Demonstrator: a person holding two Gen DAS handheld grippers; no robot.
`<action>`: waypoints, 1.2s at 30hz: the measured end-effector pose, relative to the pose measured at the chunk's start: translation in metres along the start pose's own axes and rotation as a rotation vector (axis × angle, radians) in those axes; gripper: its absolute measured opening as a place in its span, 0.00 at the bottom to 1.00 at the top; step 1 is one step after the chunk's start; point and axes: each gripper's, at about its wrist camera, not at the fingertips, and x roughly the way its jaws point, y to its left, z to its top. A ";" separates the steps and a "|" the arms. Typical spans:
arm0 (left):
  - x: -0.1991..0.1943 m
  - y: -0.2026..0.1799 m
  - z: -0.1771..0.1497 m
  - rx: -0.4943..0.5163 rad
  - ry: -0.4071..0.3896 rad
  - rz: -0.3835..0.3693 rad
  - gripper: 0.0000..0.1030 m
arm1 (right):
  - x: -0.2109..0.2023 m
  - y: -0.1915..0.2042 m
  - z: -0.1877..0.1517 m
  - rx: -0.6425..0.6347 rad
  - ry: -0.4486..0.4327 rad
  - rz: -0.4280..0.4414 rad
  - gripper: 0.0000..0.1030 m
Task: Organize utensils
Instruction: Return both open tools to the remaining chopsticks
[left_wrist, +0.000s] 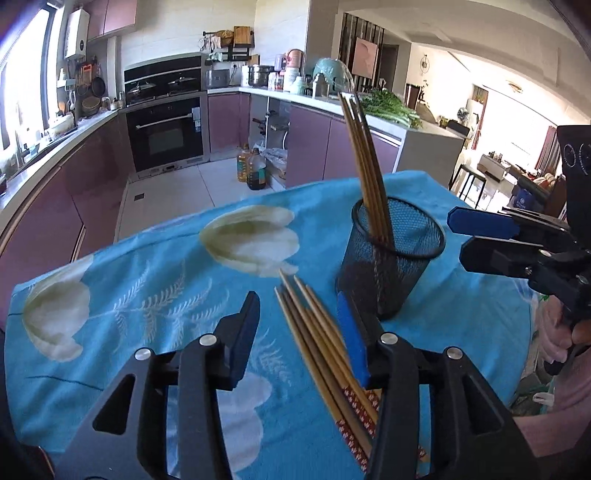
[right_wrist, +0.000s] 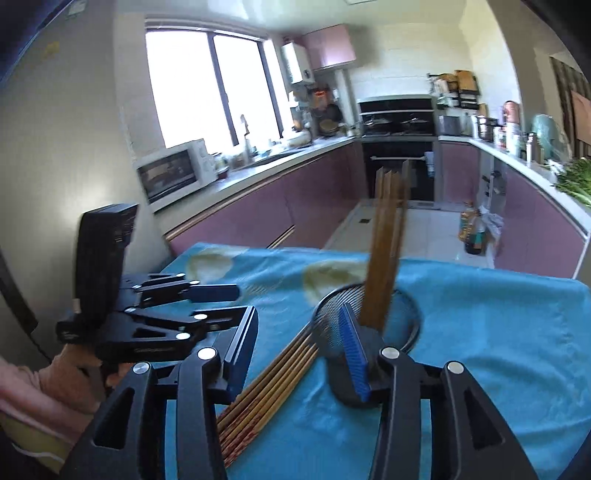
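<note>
Several wooden chopsticks (left_wrist: 317, 332) lie in a bundle on the blue flowered cloth (left_wrist: 147, 295). My left gripper (left_wrist: 298, 299) stands open over them; the bundle lies between its fingers, nearer the right one, and the pads do not press it. A black mesh cup (left_wrist: 391, 258) just beyond holds several upright chopsticks (left_wrist: 365, 158). My right gripper (left_wrist: 456, 236) is open and empty to the right of the cup. In the right wrist view the right gripper (right_wrist: 298, 314) is open, the cup (right_wrist: 413, 317) is behind its right finger, and the loose chopsticks (right_wrist: 273, 373) lie below.
The cloth-covered table ends at its far edge (left_wrist: 258, 199), with tiled kitchen floor beyond. Two oil bottles (left_wrist: 251, 166) stand on the floor by purple cabinets. A person's hand (left_wrist: 554, 332) holds the right gripper's handle. The left gripper (right_wrist: 236, 304) shows at the left.
</note>
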 end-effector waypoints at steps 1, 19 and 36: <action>0.003 0.002 -0.008 -0.002 0.021 0.007 0.42 | 0.006 0.005 -0.006 -0.003 0.025 0.007 0.42; 0.040 -0.006 -0.058 -0.010 0.169 0.013 0.42 | 0.070 0.006 -0.063 0.093 0.262 -0.043 0.35; 0.044 -0.005 -0.061 -0.020 0.185 0.027 0.42 | 0.076 0.004 -0.062 0.061 0.280 -0.111 0.29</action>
